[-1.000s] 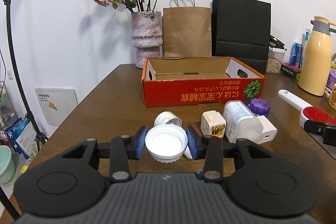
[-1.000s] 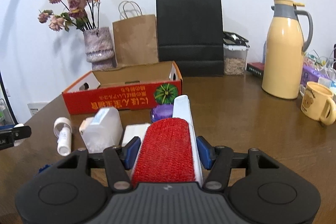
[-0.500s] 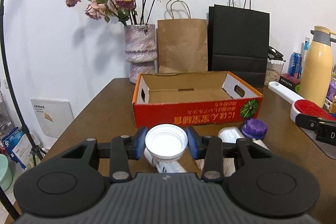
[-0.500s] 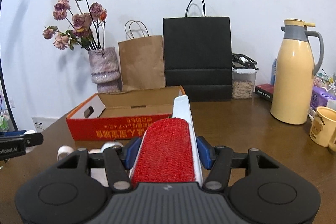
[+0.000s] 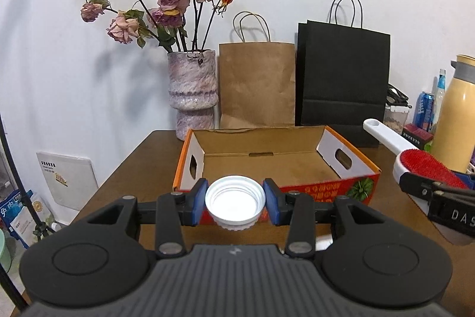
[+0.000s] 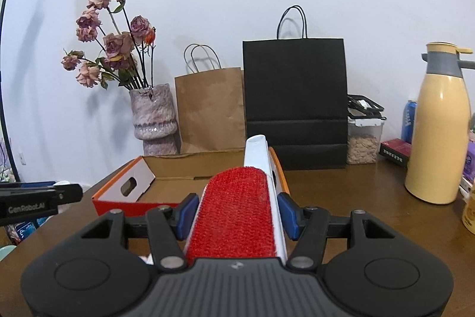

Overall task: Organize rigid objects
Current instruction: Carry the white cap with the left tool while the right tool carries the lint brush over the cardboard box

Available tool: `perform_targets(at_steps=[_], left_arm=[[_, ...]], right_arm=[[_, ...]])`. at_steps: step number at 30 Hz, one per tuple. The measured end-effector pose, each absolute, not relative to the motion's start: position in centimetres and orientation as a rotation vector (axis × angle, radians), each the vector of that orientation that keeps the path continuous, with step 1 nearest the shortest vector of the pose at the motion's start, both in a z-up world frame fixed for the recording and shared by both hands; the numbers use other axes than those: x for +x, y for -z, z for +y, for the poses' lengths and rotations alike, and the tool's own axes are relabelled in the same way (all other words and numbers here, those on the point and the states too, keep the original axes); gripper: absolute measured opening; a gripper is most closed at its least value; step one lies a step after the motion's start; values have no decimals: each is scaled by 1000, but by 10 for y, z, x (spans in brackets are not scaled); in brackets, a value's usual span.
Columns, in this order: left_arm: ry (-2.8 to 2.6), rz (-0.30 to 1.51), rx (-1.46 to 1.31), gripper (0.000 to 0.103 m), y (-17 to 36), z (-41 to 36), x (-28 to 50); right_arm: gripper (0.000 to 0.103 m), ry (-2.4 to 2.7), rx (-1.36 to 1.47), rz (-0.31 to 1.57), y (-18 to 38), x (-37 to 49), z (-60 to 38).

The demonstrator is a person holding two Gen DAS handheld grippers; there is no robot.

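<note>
Claws (image 5: 234,205) (image 6: 234,216) clamped on one white cap (image 5: 235,202), one red lint brush (image 6: 237,207), near one cardboard box (image 5: 353,168)

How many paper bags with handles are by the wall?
2: a brown paper bag beside the mottled pink flower vase, and a taller black paper bag beside it on the other side. Others might be out of view.

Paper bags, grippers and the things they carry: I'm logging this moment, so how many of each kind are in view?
Paper bags: 2, brown paper bag and black paper bag
Grippers: 2, left gripper and right gripper
Held things: 2, white lid and red lint brush
Cardboard box: 1
Total: 7
</note>
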State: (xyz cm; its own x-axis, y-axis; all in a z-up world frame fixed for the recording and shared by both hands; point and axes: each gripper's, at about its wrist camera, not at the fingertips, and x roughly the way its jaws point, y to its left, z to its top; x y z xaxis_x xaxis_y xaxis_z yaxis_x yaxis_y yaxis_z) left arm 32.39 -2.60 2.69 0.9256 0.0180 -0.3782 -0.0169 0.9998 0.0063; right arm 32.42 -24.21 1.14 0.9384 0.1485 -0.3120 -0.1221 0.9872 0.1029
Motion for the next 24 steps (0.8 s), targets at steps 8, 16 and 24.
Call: perform_targets(at_steps=[8,16,24], left_arm=[[-35,391,-23,41,-28,-23,361],[-48,409,-18,41,-24,-26,394],[-65,408,-31,41,-25,-28,423]], right_arm=[[57,-160,66,298,-15,357,-226],[57,-188,62,282,-20,386,-216],[57,-197,69,293,-20,419,-212]])
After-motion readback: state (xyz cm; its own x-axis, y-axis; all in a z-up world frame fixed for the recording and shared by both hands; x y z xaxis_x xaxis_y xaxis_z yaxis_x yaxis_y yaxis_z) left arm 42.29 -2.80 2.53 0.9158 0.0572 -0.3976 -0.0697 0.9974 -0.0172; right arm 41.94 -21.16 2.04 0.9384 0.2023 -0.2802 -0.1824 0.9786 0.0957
